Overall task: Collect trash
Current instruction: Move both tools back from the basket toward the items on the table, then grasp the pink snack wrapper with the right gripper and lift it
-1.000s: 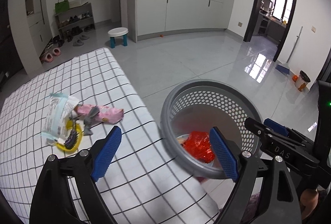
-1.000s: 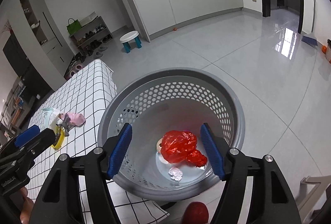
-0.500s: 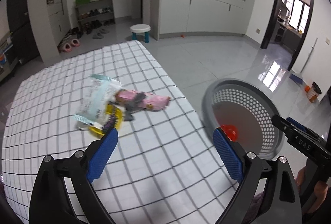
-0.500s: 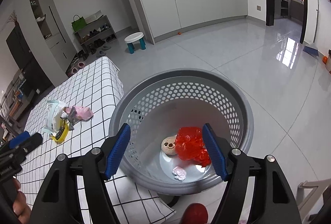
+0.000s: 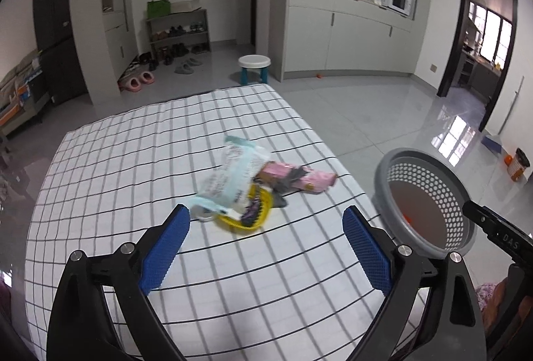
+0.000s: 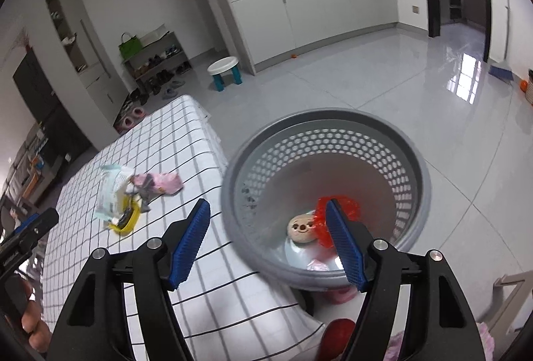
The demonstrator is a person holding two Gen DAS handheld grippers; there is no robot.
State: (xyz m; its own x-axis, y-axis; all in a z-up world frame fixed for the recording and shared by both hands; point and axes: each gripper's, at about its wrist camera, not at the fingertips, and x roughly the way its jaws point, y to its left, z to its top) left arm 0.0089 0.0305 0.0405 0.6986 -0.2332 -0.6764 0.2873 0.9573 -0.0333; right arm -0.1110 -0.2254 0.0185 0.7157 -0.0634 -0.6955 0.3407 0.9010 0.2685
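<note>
1. Holding the left gripper (image 5: 266,237) above the checked tablecloth (image 5: 133,168), we note its jaws spread wide, nothing between them.
2. We log the trash just ahead of it: a pale wrapper (image 5: 233,176) overlapping a yellow packet (image 5: 246,221), with a pink wrapper (image 5: 299,176) touching them.
3. We see the right gripper (image 6: 266,241) released too, at the rim of the grey basket (image 6: 413,161).
4. We record a red bag (image 6: 346,207) and a round face toy (image 6: 301,227) inside the basket.
</note>
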